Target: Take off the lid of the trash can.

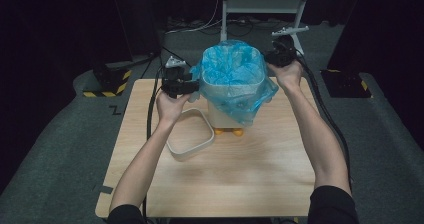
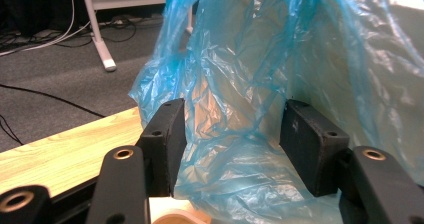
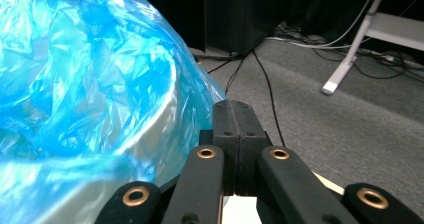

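High view, entry one: small bin (image 1: 231,101), pale-walled with orange feet, standing on the wooden table (image 1: 250,169) toward its far edge; all places below are given from this bin. Blue bag (image 1: 231,69) lines it, the mouth folded out over the rim and hanging down the outside, apparently so the liner stays seated.

Left gripper (image 1: 192,86): at the bin's left side, jaws parted, loose bag film lying between them; the pads do not press it (left gripper view shows daylight either side). Likely poised to pinch the overhang and pull it down.

Right gripper (image 1: 272,59): at the bin's far right rim, jaws closed pad to pad with nothing visibly caught; the bag lies just beside them in the right gripper view.

Loose white lid ring (image 1: 192,134): on the table at the bin's near left, under the left hand (image 1: 172,106), close enough to hinder a lower reach.

Beyond the bin: grey floor, cables, white stand legs (image 1: 260,6).
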`<move>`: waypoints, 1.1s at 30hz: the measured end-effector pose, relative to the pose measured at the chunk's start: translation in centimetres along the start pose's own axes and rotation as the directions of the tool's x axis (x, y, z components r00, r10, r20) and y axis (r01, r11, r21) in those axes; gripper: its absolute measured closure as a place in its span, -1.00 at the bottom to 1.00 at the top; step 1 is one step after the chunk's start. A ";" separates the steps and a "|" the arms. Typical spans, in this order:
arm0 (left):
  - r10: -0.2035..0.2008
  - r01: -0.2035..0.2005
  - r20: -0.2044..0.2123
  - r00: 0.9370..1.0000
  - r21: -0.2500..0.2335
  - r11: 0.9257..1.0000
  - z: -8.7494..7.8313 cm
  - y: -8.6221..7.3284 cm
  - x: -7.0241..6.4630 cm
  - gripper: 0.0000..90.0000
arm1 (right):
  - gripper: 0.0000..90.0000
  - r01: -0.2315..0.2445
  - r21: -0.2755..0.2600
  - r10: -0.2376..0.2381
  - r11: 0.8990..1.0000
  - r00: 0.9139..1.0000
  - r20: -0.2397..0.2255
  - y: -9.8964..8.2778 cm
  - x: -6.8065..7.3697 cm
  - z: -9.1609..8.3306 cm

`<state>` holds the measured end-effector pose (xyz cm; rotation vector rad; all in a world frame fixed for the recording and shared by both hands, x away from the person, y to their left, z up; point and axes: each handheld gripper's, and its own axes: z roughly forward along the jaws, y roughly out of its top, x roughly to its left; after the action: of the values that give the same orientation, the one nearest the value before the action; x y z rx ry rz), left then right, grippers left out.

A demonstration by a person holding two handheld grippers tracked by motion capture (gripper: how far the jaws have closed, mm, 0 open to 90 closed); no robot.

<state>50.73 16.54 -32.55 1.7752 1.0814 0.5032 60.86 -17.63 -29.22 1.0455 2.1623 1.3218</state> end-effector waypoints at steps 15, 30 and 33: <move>-0.007 0.009 0.028 1.000 -0.079 0.997 -2.4 -0.5 -0.4 -0.07 | 0.61 0.034 -0.069 -0.029 0.997 0.997 0.076 -2.4 2.6 -7.1; 0.024 -0.024 0.015 1.000 -0.048 0.999 -1.6 -2.3 -0.7 -0.05 | 0.53 0.034 -0.037 -0.033 0.999 0.999 0.035 -7.1 3.7 -7.5; 0.022 -0.021 0.018 1.000 -0.054 0.998 -1.7 -2.4 -0.6 -0.06 | 0.47 0.027 -0.047 -0.025 0.999 0.999 0.033 -7.7 3.7 -7.7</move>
<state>48.08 17.29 -33.85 1.7430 1.0277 0.5235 50.42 -21.39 -32.17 1.0103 2.1038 1.3283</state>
